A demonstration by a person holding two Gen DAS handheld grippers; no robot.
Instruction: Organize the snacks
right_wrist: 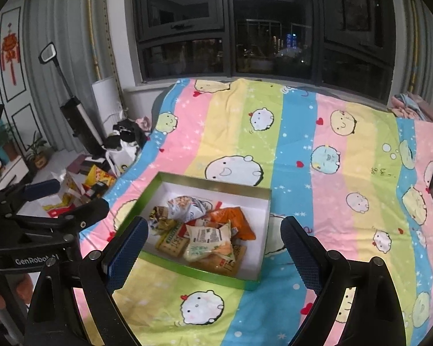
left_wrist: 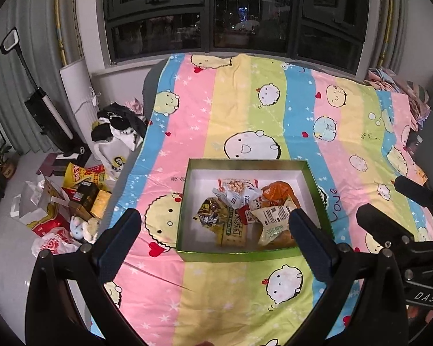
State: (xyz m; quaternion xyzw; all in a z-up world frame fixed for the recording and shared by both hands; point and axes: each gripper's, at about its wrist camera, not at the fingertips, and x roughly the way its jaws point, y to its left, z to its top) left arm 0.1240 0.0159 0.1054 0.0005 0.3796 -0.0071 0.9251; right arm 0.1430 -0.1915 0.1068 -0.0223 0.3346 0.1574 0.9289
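Observation:
A green-rimmed box [left_wrist: 245, 255] [right_wrist: 187, 268] with a white inside lies on the bed. Several snack packets [left_wrist: 239, 201] [right_wrist: 205, 230] are heaped in it: a peanut bag, an orange pack, cracker packs. My left gripper [left_wrist: 214, 214] hovers above the box's near side, jaws wide apart and empty. My right gripper [right_wrist: 215, 222] hangs over the same box, also spread wide with nothing between its fingers. Each gripper shows in the other's view: the right gripper [left_wrist: 389, 199] at the right edge, the left gripper [right_wrist: 72, 199] at the left edge.
A striped cartoon bedsheet [left_wrist: 245, 101] covers the bed up to the dark window. On the floor left of the bed lies a pile of snack boxes and bags [left_wrist: 80, 196], with an upright vacuum cleaner [left_wrist: 43, 109] behind. Folded clothes [left_wrist: 412, 95] sit at the far right.

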